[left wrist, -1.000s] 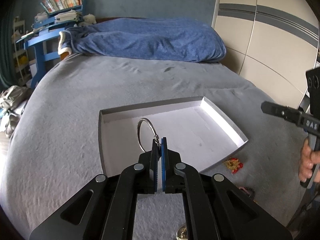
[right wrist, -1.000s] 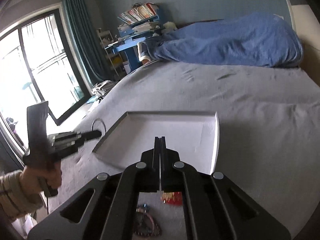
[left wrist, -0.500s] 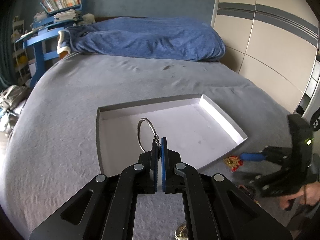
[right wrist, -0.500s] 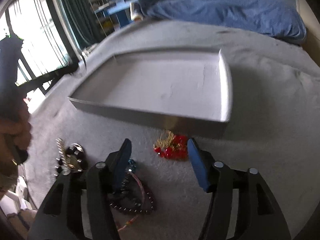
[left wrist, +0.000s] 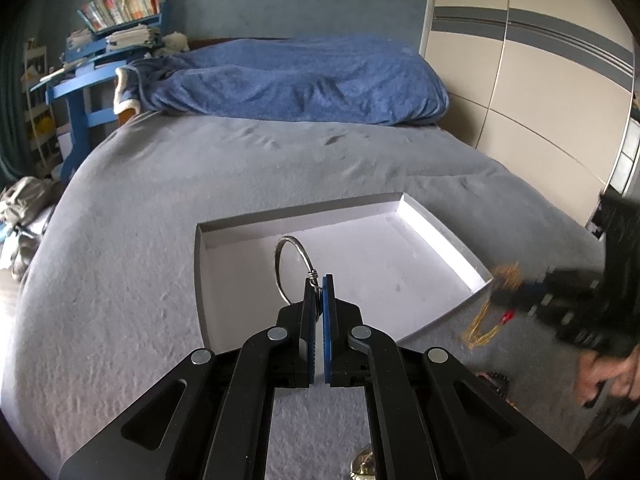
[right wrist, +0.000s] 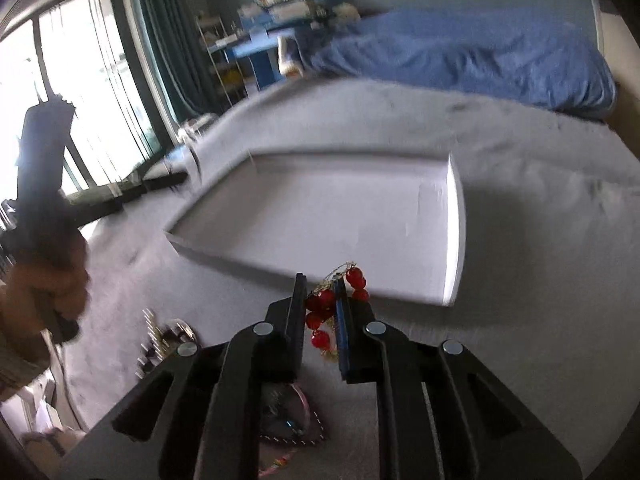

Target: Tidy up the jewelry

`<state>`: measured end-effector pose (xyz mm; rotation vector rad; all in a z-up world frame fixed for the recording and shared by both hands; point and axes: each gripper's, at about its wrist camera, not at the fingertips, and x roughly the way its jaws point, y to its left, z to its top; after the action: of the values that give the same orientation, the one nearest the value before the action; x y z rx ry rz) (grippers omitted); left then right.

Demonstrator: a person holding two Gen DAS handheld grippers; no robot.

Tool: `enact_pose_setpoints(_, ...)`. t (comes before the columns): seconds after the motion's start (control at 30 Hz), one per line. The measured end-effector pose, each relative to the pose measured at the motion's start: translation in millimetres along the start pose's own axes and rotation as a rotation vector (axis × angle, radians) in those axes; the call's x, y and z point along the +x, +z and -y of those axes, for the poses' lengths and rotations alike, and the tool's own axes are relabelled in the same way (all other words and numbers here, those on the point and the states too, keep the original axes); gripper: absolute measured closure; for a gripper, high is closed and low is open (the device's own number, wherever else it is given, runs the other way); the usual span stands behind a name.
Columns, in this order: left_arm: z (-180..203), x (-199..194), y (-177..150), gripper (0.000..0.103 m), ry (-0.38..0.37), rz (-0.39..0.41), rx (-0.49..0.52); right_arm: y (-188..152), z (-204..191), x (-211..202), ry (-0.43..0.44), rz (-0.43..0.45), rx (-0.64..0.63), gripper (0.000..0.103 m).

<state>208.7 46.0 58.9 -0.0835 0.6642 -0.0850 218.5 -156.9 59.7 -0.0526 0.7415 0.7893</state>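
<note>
Grey bed (left wrist: 132, 280), white tray (left wrist: 448, 240) bare. My left gripper (left wrist: 319, 280) pinches silver ring (left wrist: 291, 268); right gripper (right wrist: 320, 300), jaws just closing, clamps red-bead piece (right wrist: 326, 300). Nothing placed yet; more jewelry (right wrist: 164, 340) waits.

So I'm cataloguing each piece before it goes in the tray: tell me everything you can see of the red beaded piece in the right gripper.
The red beaded piece is a cluster of glossy round red beads, glass or plastic by their look, strung on thin gold-coloured wire or chain. The right gripper, whose jaws have just been closing, pinches it, with beads bulging above and dangling below the pads. It hangs just short of the near wall of the white tray. The left wrist view shows it blurred, with gold strands trailing.
</note>
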Motion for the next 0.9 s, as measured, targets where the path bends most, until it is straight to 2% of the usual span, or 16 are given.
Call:
enact_pose_setpoints(0.17,0.7,0.6,4.0,0.099,-0.002,0.004,0.001,43.8,8.2,-16.1,0.055,0.08,0.039,0.09)
enact_pose_setpoints(0.3,1.0,2.9,5.8,0.099,-0.005,0.003,0.001,60.8,20.4,-6.4,0.075,0.071,0.069,0.09)
enact_pose_setpoints(0.43,0.4,12.3,5.4,0.099,-0.011,-0.016,-0.003,57.6,29.8,16.0,0.039,0.019,0.071,0.09)
enact_pose_setpoints(0.63,2.5,36.1,-3.0,0.099,-0.009,-0.087,0.018,41.4,36.7,53.5,-0.03,-0.08,0.06,0.09)
enact_pose_setpoints(0.9,-1.9,60.1,-12.9,0.099,0.04,-0.173,0.034,26.3,38.7,78.8,-0.087,-0.176,0.027,0.087)
